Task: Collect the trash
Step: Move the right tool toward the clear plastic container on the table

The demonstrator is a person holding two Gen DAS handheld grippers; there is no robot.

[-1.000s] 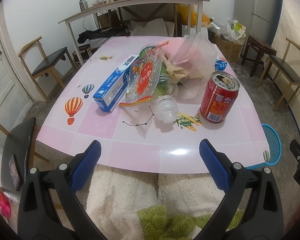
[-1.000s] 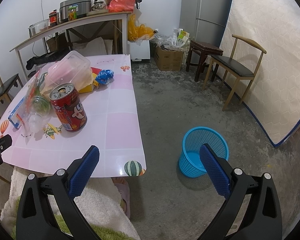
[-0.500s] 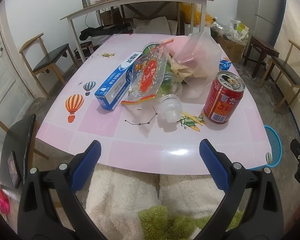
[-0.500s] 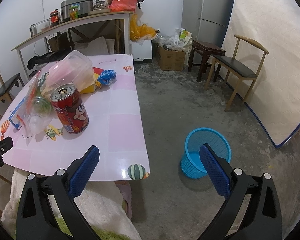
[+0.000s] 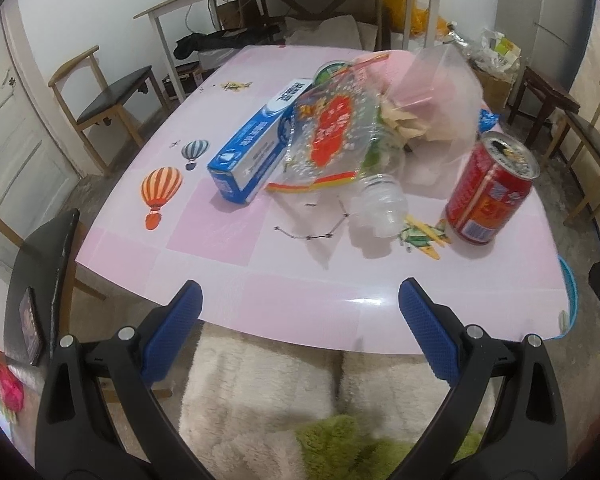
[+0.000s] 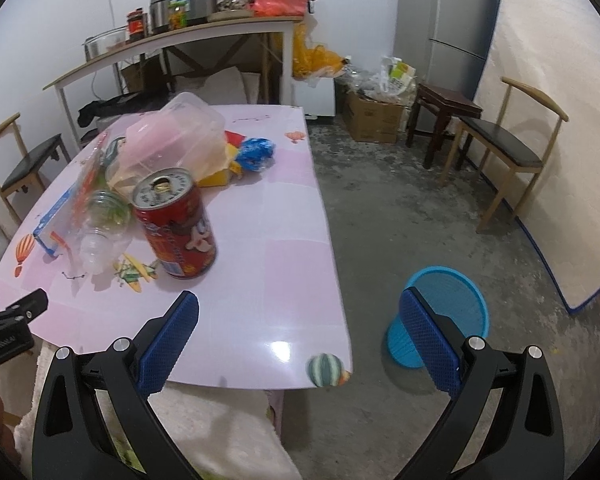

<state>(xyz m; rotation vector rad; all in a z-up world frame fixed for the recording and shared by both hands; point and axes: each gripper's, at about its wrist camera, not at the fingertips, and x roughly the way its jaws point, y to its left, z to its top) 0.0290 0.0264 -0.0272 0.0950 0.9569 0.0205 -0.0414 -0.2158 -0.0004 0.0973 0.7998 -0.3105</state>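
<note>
Trash sits piled ahead of both our wide-open, empty jaws: the red drink can (image 6: 176,226) stands upright just beyond the right gripper (image 6: 299,336)'s left finger, touching nothing, with the clear plastic bottle (image 5: 376,200) and crinkly printed wrapper (image 5: 328,140) lying ahead of the left gripper (image 5: 300,330). We judge the tall, smooth metal can could tip or roll off the glossy pink table (image 5: 228,264) if a finger clips its rim. The blue mesh basket (image 6: 444,312) waits on the floor behind our right finger.
</note>
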